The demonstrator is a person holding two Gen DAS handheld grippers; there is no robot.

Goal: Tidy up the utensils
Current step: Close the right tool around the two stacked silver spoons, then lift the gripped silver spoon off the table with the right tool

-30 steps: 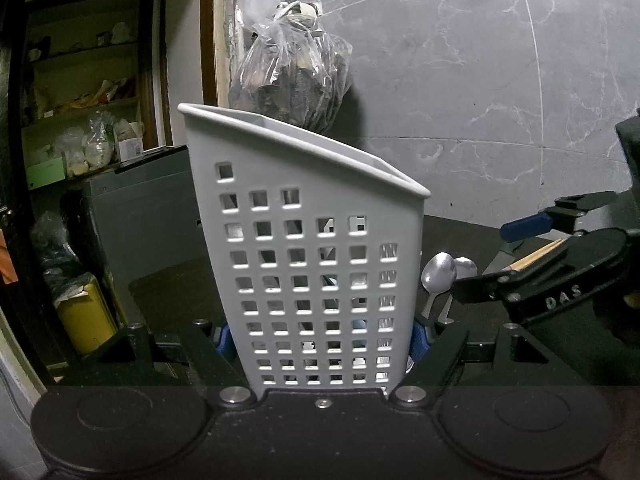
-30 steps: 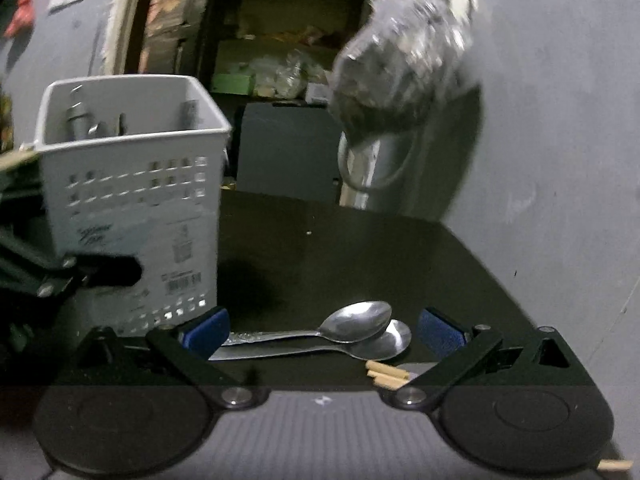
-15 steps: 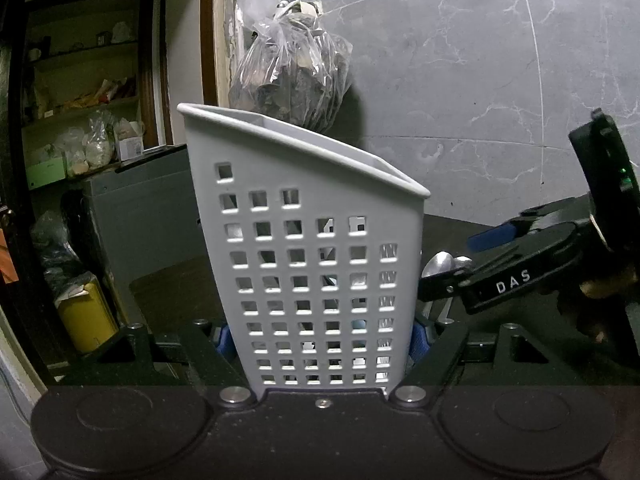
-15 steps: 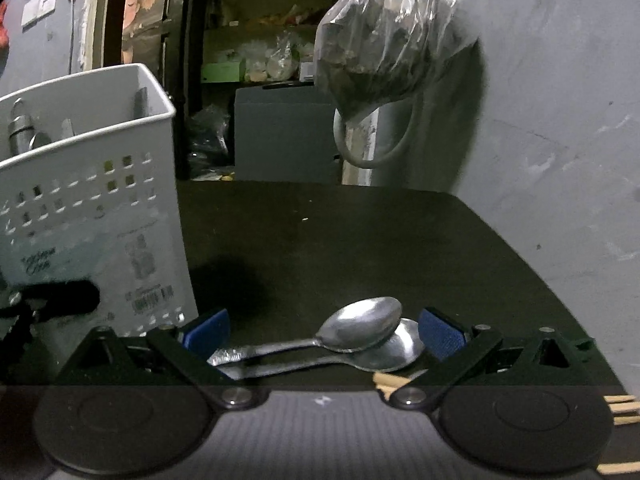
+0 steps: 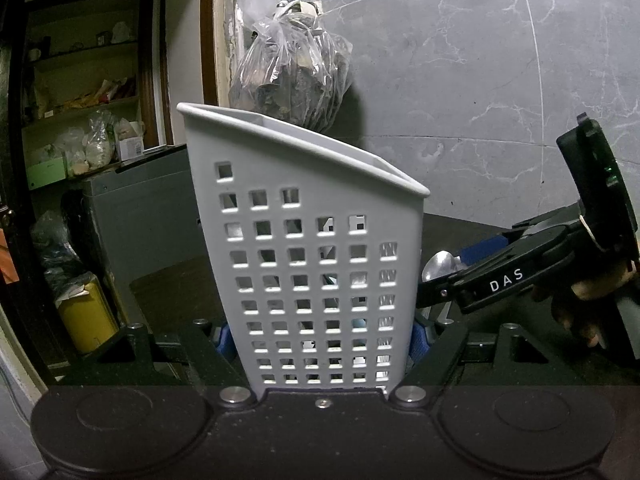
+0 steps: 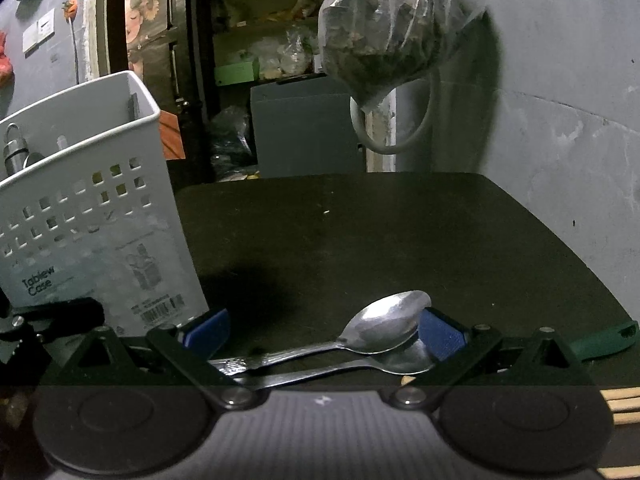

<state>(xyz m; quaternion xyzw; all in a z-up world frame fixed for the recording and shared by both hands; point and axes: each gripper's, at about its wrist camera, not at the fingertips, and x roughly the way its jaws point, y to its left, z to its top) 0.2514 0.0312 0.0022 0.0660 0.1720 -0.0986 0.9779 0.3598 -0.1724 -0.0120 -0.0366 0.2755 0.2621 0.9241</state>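
While our left gripper (image 5: 322,330) keeps the white utensil caddy (image 5: 316,264) clamped, we have swung the open right gripper (image 6: 322,330) around two stacked spoons (image 6: 360,340) on the dark table (image 6: 400,232), ready to grasp.

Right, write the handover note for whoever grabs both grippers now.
Left gripper: shut on the white caddy, holding it upright on the dark table.
Right gripper: open, low over the table, straddling two spoons that lie stacked, bowls by its right pad.
Done: some utensils already stand in the caddy.
Left: close on a spoon, drop it in the caddy, then the other. Wooden sticks lie at the near right edge too.
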